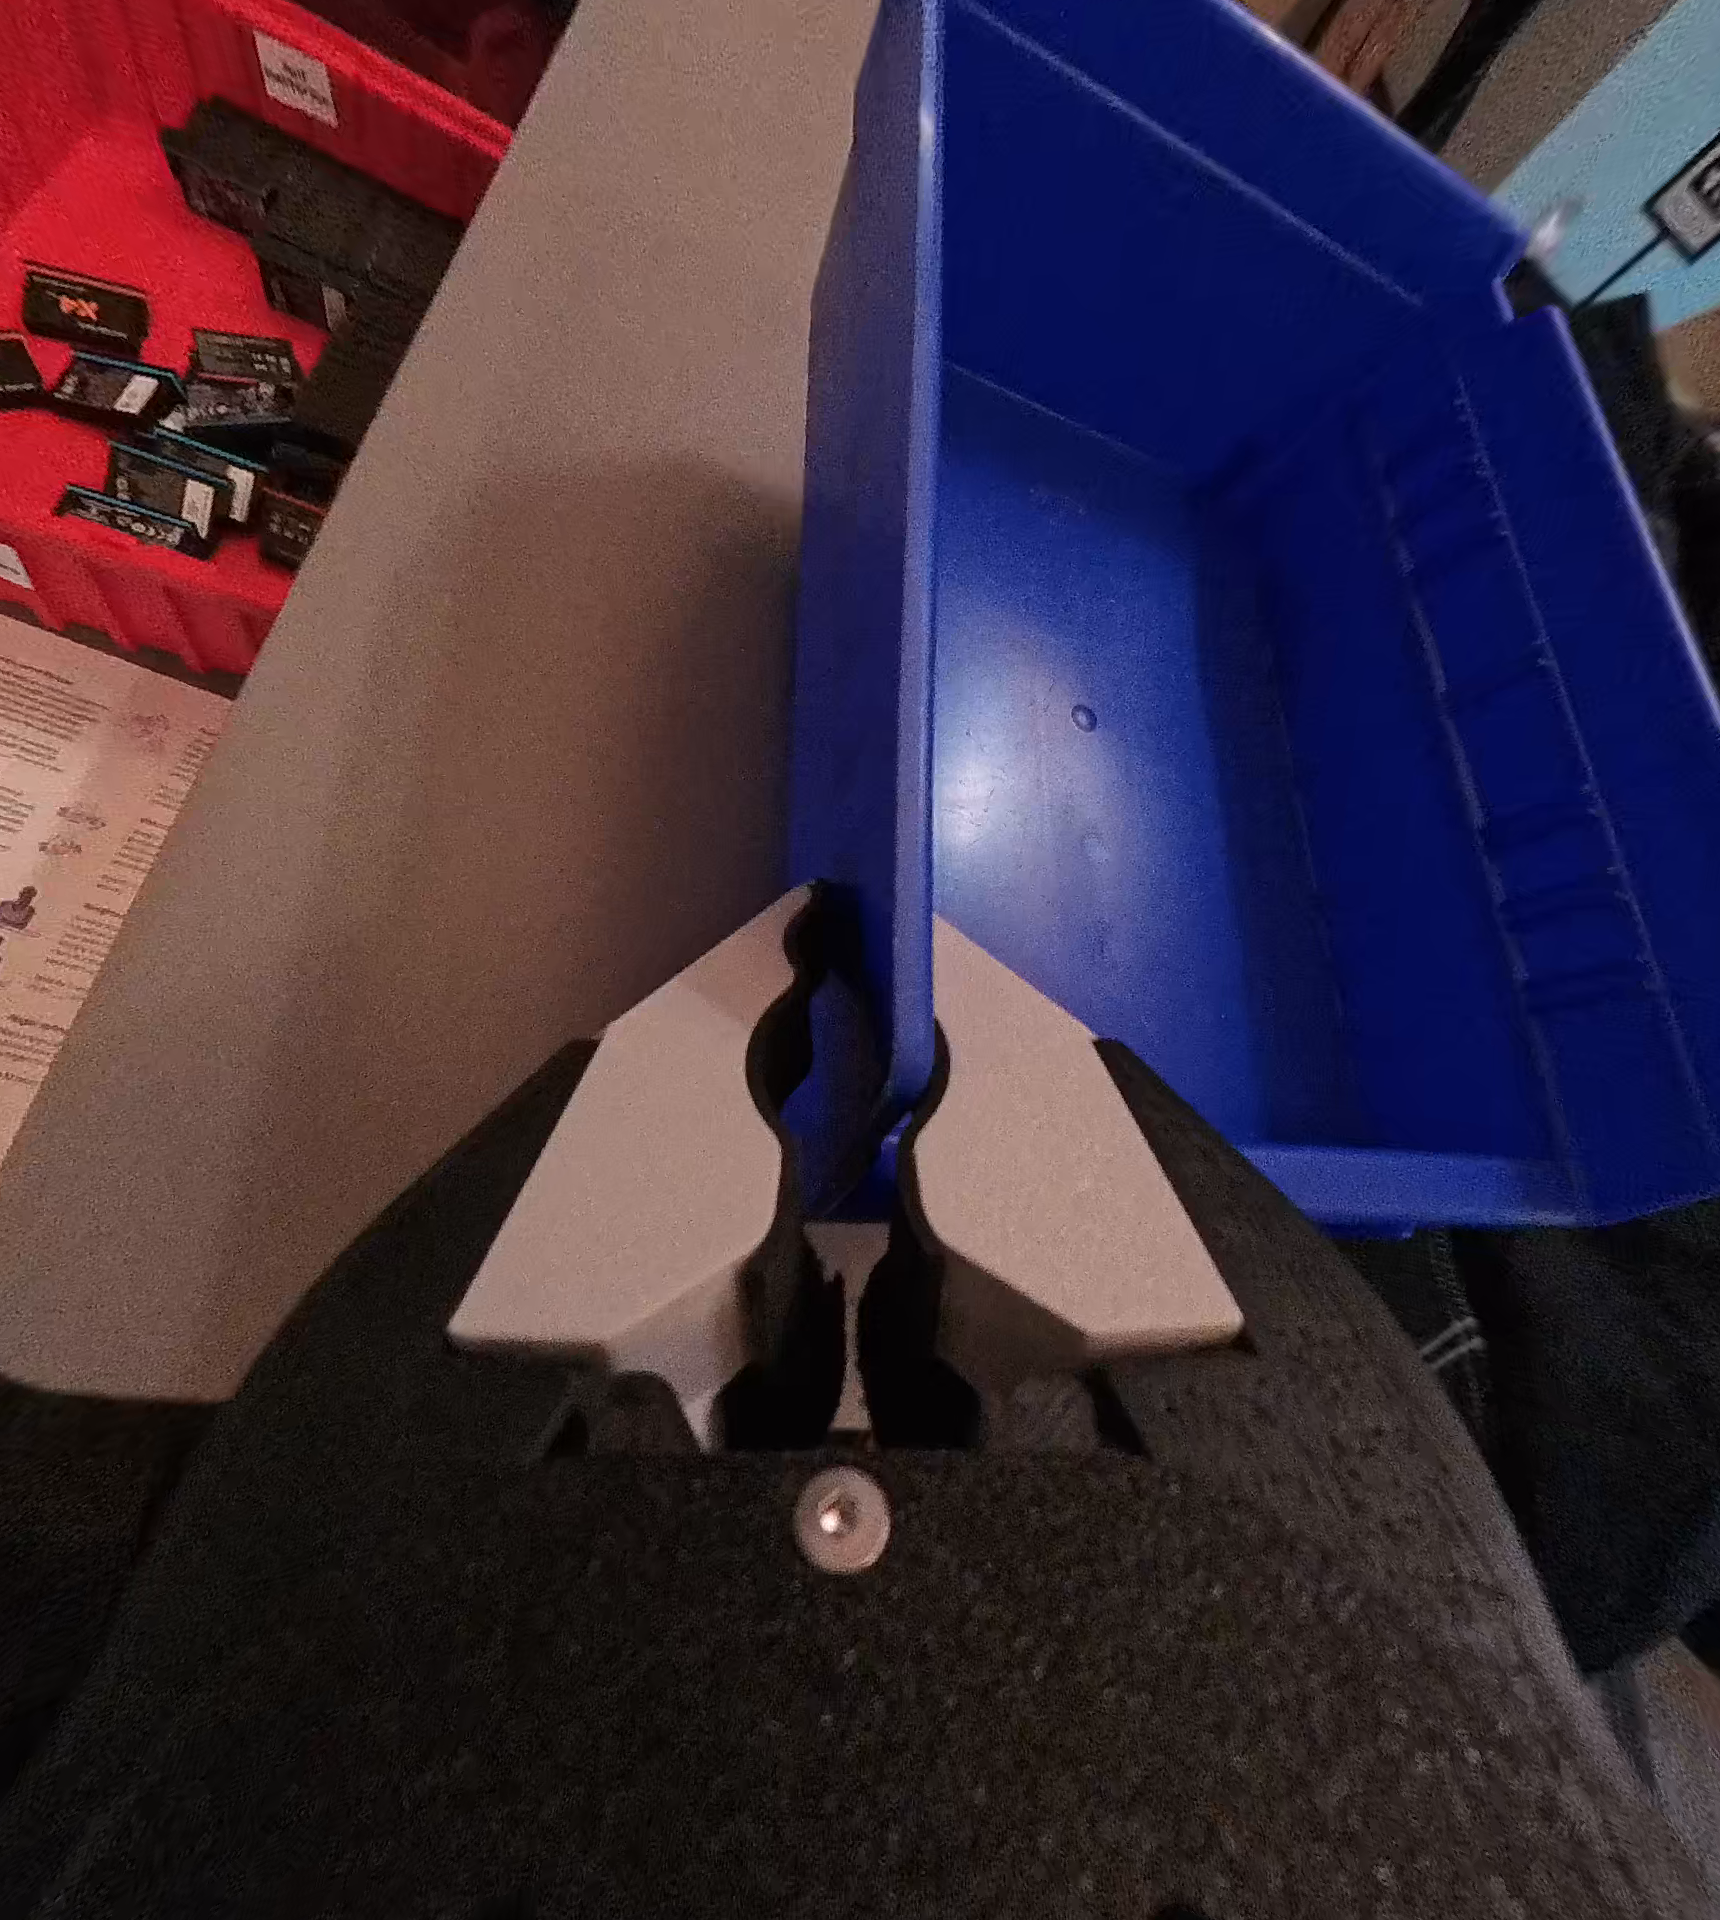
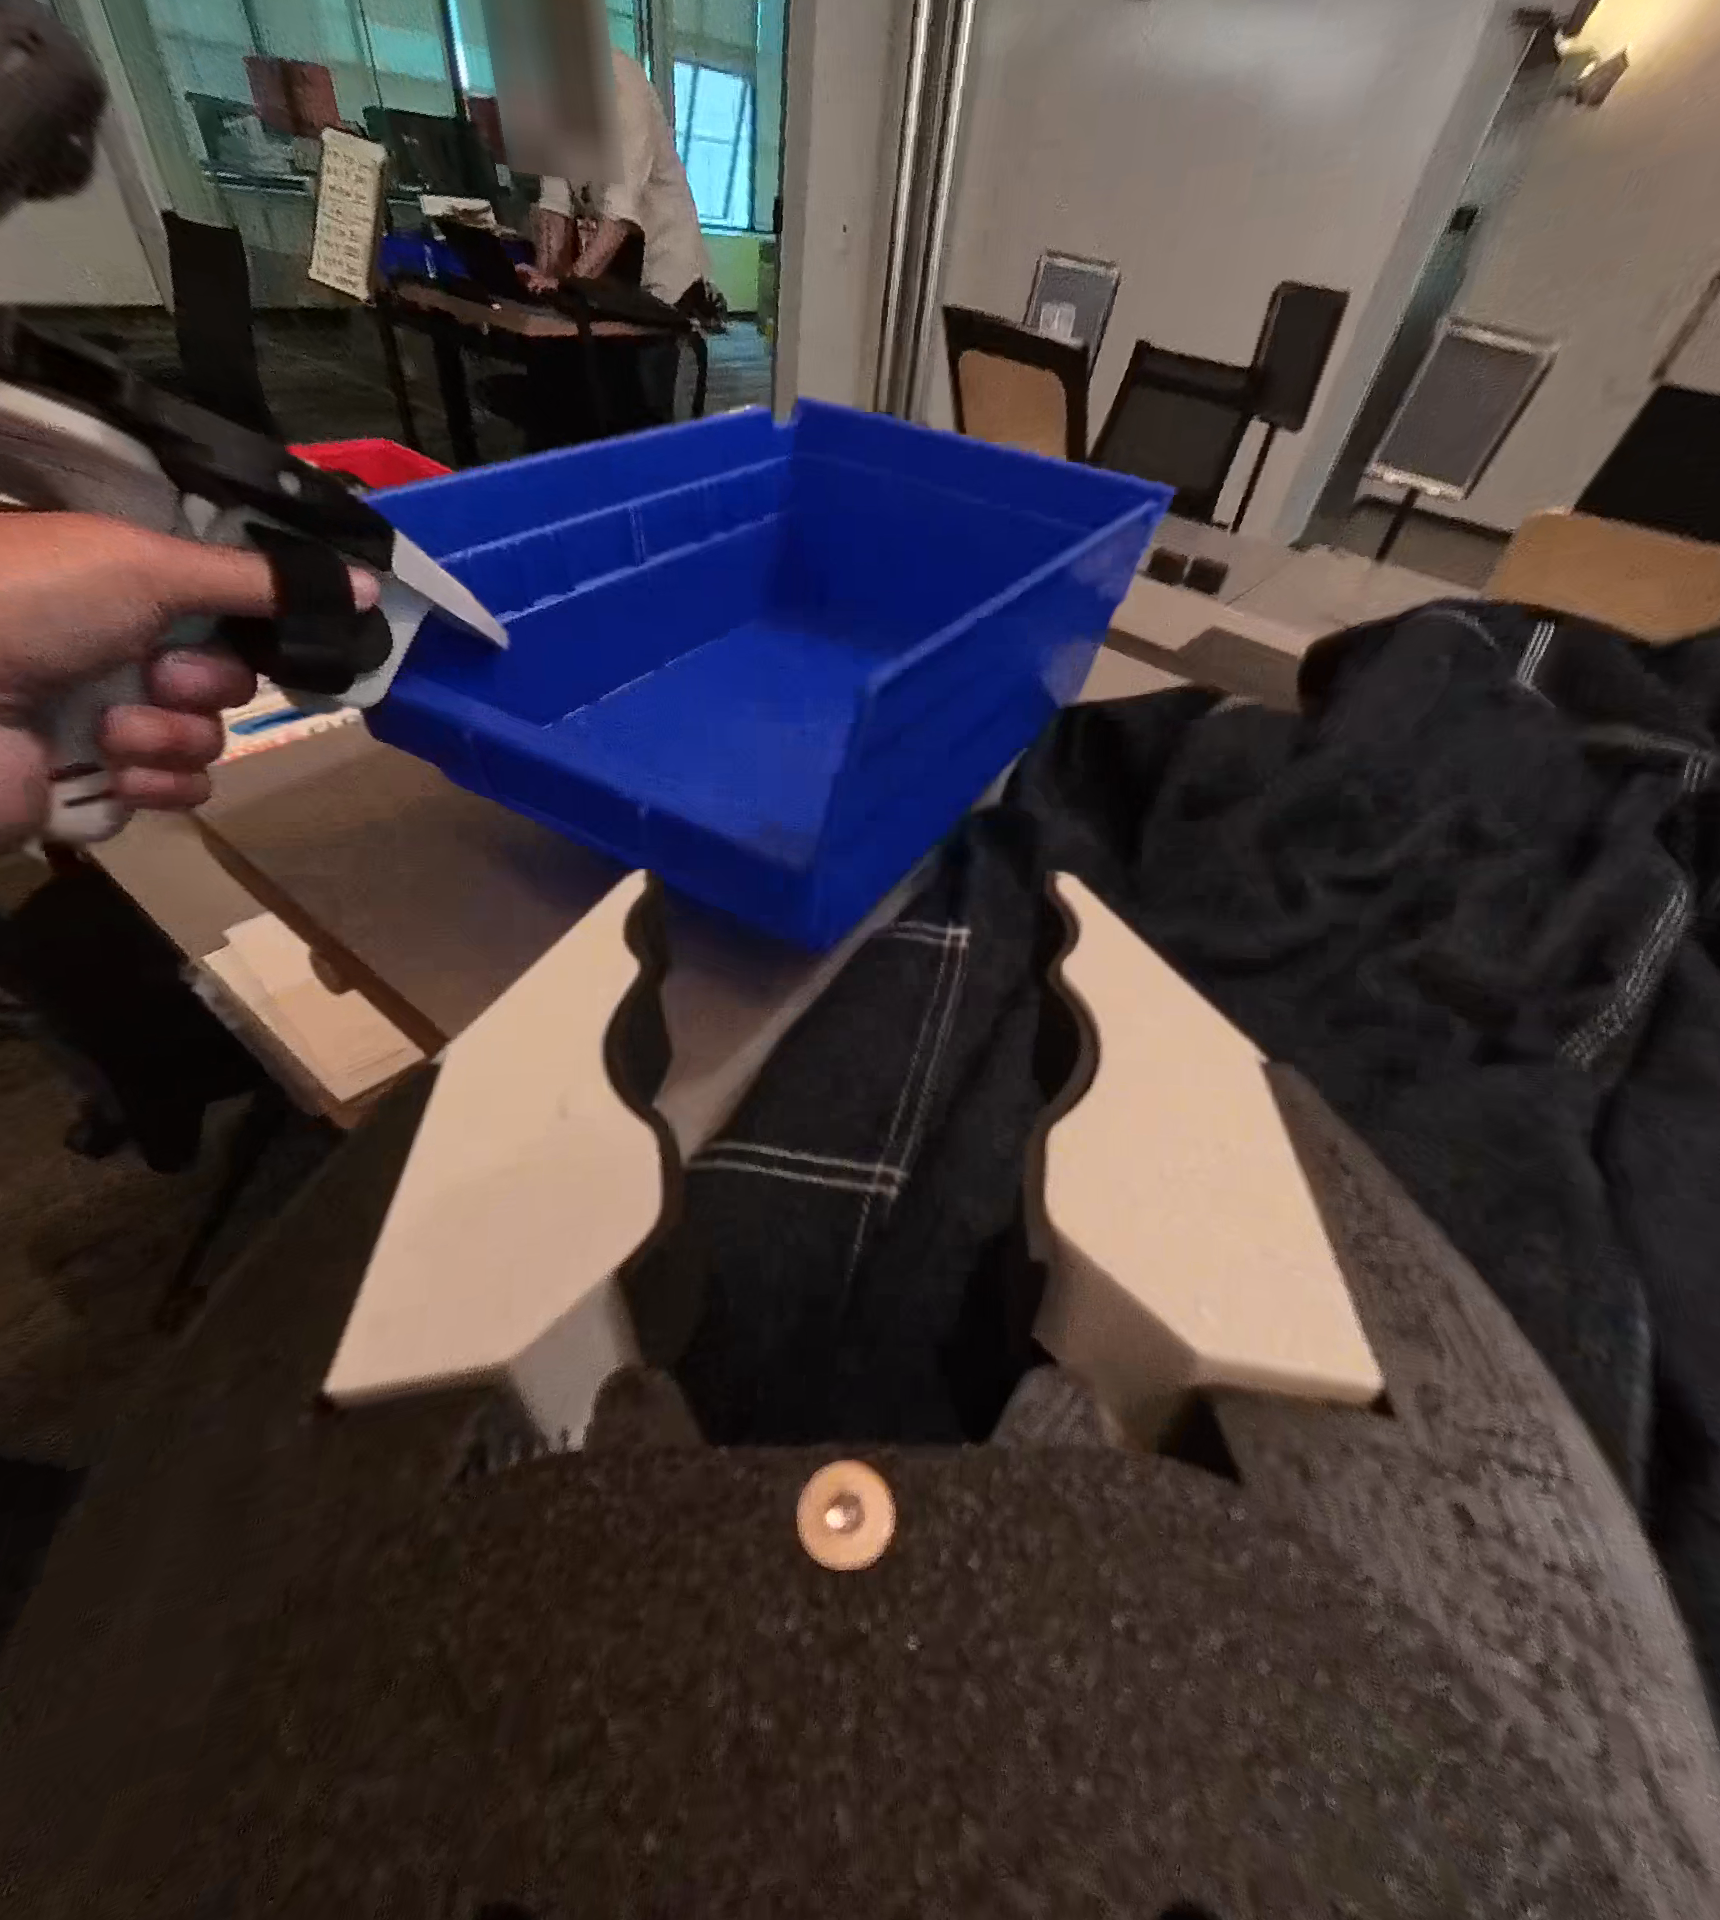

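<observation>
An empty blue plastic bin (image 1: pixel 1199 727) stands on a grey table top (image 1: pixel 523 727). My left gripper (image 1: pixel 877 935) is shut on the bin's left side wall, one finger inside and one outside. In the right wrist view the bin (image 2: pixel 762 665) looks slightly tilted, its near corner hanging over the table edge, and a hand (image 2: pixel 25 644) holds the left gripper (image 2: pixel 461 613) at its wall. My right gripper (image 2: pixel 851 894) is open and empty, just short of the bin's near corner, above dark denim cloth (image 2: pixel 835 1143) with white stitching.
A red bin (image 1: pixel 56 208) with several small black boxes sits left of the table. A printed sheet (image 1: pixel 4 831) lies below it. More dark cloth (image 2: pixel 1355 831) is heaped to the right. Chairs (image 2: pixel 1022 384), a cardboard box (image 2: pixel 1614 571) and a person (image 2: pixel 627 208) at a table stand behind.
</observation>
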{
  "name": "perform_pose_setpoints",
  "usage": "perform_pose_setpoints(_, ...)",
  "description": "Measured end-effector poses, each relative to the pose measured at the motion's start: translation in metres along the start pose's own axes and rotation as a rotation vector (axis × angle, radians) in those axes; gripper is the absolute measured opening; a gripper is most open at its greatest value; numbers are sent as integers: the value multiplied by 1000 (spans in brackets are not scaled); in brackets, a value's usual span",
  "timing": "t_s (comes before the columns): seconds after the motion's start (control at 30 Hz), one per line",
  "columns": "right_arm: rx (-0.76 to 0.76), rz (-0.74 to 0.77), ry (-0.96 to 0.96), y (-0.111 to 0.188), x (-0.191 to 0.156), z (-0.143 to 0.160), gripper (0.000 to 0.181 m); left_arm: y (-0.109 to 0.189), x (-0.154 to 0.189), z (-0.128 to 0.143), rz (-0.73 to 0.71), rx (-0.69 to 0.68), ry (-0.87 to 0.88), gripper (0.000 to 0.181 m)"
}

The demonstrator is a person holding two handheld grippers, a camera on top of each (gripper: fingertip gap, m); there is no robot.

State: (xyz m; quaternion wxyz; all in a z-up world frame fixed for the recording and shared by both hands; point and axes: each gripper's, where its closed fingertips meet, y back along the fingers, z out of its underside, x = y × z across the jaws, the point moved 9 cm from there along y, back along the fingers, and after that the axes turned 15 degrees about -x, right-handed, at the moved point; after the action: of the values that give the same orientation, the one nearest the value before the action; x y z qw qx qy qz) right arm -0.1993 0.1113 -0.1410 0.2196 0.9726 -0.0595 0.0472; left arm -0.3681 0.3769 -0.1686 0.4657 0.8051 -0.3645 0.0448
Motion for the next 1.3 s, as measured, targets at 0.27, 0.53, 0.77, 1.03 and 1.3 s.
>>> perform_pose_setpoints(0.27, 125, 92, -63, 8, -6, -54, 84, 91, 93, 33, 69, 213, -19, 6)
perform_pose_setpoints(0.53, 192, 425, -154, 133, 102, -22, 38, 86, 243, 89, 151, 222, -223, 8)
perform_pose_setpoints(0.77, 42, 661, -342, 281, 250, 69, 1, 41, 435, 175, 302, 120, -510, 20)
perform_pose_setpoints(1.03, 20, 892, -342, 455, 422, 127, 2, -3, 646, 235, 672, 6, -744, 48)
perform_pose_setpoints(1.3, -55, 914, -456, 518, 542, 193, 1, -172, 637, 146, 340, -394, -581, 72)
